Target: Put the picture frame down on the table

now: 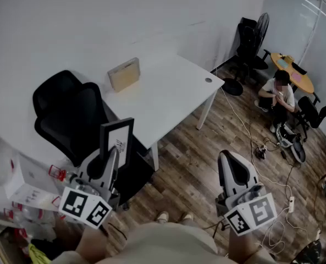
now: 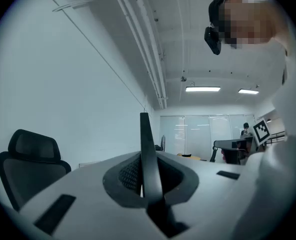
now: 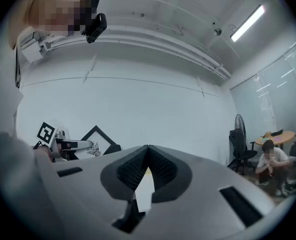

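Clamped the black picture frame point(image 1: 117, 139) upright in the left hand-held gripper point(image 1: 112, 154), with the jaws pinched almost together on its thin lower edge. Held it in the air short of the white table point(image 1: 168, 92), off the near left corner and above the black office chair point(image 1: 69, 106), not yet touching the tabletop. Kept the right hand-held gripper point(image 1: 227, 157) closed on nothing, jaws meeting tip to tip, out over the wood floor point(image 1: 201, 147) to the right of the table's near edge.

To do this step well, probably needed to carry the frame forward past the near edge and aim for the bare middle of the table. Also needed to stay clear of the tan box-like item point(image 1: 123, 73) near the far left edge. Best to lower until the frame met the surface and only then ease the jaws apart. Judged a narrow pinch on a tall flat thing as prone to swing, so slow travel and a level wrist looked wise. Spotted no stand, so laying it flat seemed safer than standing it up.

Saw only the thin edge of the picture frame point(image 2: 145, 134) in the left gripper view, so could not read its face, back or any prop there. Caught it small and cornerwise point(image 3: 94, 136) in the right gripper view, its print too small to make out. Could not tell what the tan item was.
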The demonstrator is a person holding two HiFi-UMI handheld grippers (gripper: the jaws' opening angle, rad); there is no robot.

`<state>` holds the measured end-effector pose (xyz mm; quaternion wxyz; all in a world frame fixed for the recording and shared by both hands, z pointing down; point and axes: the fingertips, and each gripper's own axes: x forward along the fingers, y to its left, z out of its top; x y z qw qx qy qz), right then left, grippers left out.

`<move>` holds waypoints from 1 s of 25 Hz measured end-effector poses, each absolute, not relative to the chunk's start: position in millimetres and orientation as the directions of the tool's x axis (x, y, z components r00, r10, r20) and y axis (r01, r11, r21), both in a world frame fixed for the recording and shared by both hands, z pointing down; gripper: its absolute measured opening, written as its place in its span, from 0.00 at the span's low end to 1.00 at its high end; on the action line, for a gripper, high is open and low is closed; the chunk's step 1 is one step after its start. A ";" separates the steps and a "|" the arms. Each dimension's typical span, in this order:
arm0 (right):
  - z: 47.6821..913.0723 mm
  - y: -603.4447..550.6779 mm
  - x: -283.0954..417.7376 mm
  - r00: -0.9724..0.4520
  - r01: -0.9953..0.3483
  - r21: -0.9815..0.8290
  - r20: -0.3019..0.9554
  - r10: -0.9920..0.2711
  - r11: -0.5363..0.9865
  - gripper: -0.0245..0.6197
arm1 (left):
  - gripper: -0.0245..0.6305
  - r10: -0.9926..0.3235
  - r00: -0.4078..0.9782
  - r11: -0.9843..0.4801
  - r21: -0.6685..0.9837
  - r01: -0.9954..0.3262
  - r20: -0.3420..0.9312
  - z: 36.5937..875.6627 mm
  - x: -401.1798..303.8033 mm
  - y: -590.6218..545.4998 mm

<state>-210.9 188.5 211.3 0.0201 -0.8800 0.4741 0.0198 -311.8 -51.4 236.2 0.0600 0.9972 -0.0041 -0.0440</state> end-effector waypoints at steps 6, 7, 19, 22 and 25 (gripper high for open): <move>213.5 207.4 -196.1 0.549 -0.836 -0.026 -0.048 -0.835 -0.548 0.07 | 0.10 -0.003 0.996 -0.993 0.116 0.007 -0.084 234.6 -295.1 -30.0; 214.1 211.3 -192.0 0.549 -0.836 -0.025 -0.044 -0.835 -0.548 0.07 | 0.10 0.000 0.996 -0.993 0.118 0.010 -0.084 234.3 -290.4 -25.6; 224.7 269.2 -142.1 0.508 -0.860 -0.058 -0.009 -0.861 -0.507 0.08 | 0.10 0.007 0.999 -0.993 0.115 0.012 -0.050 236.9 -237.2 45.6; 230.9 288.6 -128.7 0.499 -0.865 -0.067 -0.001 -0.866 -0.498 0.08 | 0.10 0.003 0.999 -0.994 0.113 0.007 -0.041 239.1 -223.9 66.0; 236.5 301.0 -120.2 0.476 -0.877 -0.069 0.008 -0.879 -0.476 0.08 | 0.10 -0.006 0.999 -0.994 0.108 -0.002 -0.038 240.7 -213.8 83.0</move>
